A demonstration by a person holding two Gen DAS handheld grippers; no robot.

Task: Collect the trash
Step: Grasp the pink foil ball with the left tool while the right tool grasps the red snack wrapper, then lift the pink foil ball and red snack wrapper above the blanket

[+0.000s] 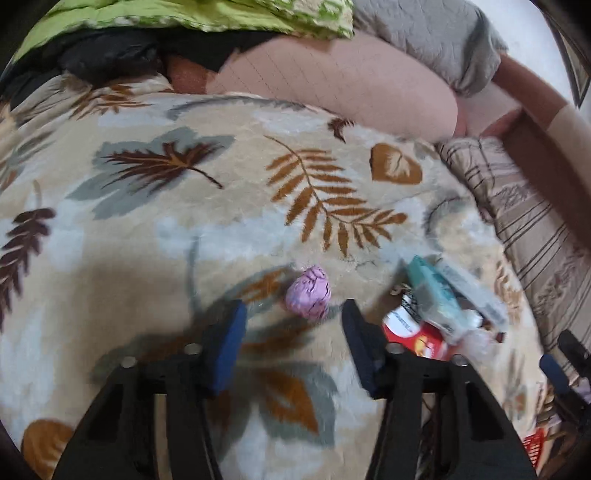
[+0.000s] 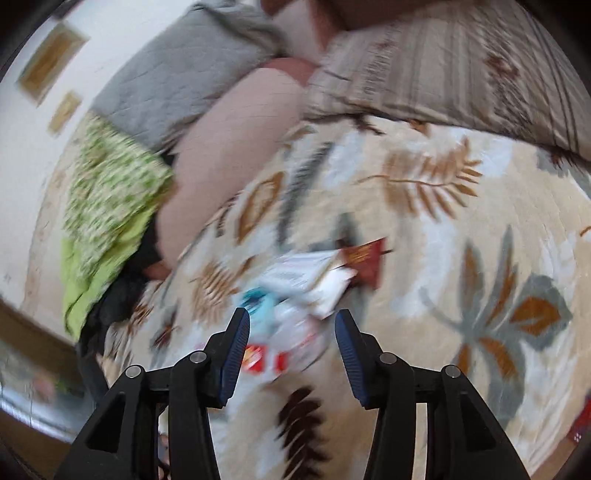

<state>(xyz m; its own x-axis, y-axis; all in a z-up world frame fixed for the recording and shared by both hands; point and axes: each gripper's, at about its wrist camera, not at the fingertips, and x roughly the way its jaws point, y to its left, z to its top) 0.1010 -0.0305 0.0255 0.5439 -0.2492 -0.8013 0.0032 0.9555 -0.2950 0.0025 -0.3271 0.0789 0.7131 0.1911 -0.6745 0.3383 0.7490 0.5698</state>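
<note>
A crumpled pink wrapper (image 1: pixel 307 293) lies on the leaf-patterned blanket (image 1: pixel 221 221), just ahead of my left gripper (image 1: pixel 295 314), which is open with nothing between its fingers. To its right sits a heap of trash: a teal-and-white packet (image 1: pixel 439 291) over a red-and-white wrapper (image 1: pixel 417 334). In the right wrist view the same heap (image 2: pixel 299 291) is blurred, with a dark red wrapper (image 2: pixel 364 258) at its far edge. My right gripper (image 2: pixel 291 323) hangs open over the near part of the heap, and its dark tip shows in the left wrist view (image 1: pixel 561 365).
A pink pillow (image 1: pixel 351 88), a grey quilted pillow (image 1: pixel 424 33) and a green patterned cloth (image 1: pixel 184 14) lie at the head of the bed. A striped brown sheet (image 1: pixel 535 240) covers the bed's right edge. Dark fabric (image 1: pixel 103 55) lies under the green cloth.
</note>
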